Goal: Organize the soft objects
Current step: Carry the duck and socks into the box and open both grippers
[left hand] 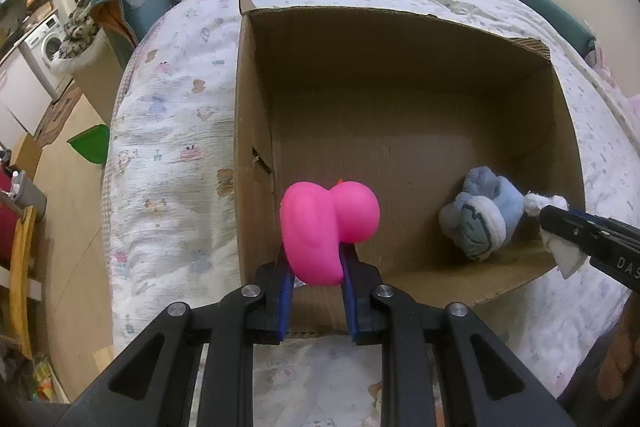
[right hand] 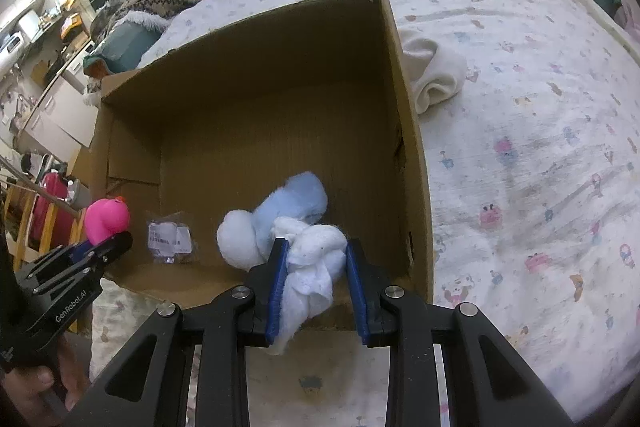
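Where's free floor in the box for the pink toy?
The cardboard box has bare floor across its back, below the far wall. The near edge is crowded: blue plush and white cloth in the right tool, a small plastic packet beside them. The left tool holds the pink toy near the left wall.

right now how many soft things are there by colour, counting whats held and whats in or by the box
Pink: 1, the pink rubber duck in the left gripper.
Light blue: 1, the blue plush toy in the cardboard box.
White: 2, the white crumpled cloth in the right gripper, and the cream rolled towel beside the box.
Total: 4.
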A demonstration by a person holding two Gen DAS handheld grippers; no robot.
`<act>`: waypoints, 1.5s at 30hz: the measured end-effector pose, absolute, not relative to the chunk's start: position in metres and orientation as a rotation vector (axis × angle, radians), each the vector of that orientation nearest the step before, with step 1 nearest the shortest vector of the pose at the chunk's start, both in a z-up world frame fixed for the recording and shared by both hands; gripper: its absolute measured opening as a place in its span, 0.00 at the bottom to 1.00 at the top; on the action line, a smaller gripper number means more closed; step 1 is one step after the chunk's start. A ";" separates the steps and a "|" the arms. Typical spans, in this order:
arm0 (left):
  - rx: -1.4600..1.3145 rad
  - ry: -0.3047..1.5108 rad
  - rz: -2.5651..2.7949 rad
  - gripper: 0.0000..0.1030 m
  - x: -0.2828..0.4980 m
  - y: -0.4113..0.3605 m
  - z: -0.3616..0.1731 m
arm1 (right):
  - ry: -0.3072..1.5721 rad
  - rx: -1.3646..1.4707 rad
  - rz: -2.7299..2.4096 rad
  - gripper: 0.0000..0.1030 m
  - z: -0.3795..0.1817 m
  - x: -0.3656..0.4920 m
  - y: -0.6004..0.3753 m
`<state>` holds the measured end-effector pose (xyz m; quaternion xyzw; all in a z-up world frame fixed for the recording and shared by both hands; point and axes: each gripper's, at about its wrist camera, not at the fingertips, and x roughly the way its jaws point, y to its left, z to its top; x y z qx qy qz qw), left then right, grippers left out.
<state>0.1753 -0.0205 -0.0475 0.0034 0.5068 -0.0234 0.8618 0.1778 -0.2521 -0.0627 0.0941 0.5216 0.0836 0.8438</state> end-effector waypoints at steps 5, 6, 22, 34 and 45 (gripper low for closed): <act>-0.013 1.068 -0.054 0.19 0.175 -0.019 -0.048 | 1.104 0.219 0.177 0.30 -0.064 0.178 -0.255; -0.014 1.068 -0.053 0.19 0.175 -0.019 -0.048 | 1.104 0.224 0.178 0.30 -0.064 0.178 -0.255; -0.036 1.046 -0.072 0.51 0.170 -0.019 -0.043 | 1.049 0.274 0.231 0.57 -0.051 0.176 -0.257; -0.072 1.016 -0.074 0.65 0.169 -0.020 -0.033 | 1.008 0.304 0.220 0.72 -0.041 0.175 -0.264; -0.069 0.997 -0.061 0.65 0.148 -0.007 -0.018 | 1.009 0.278 0.232 0.72 -0.031 0.155 -0.261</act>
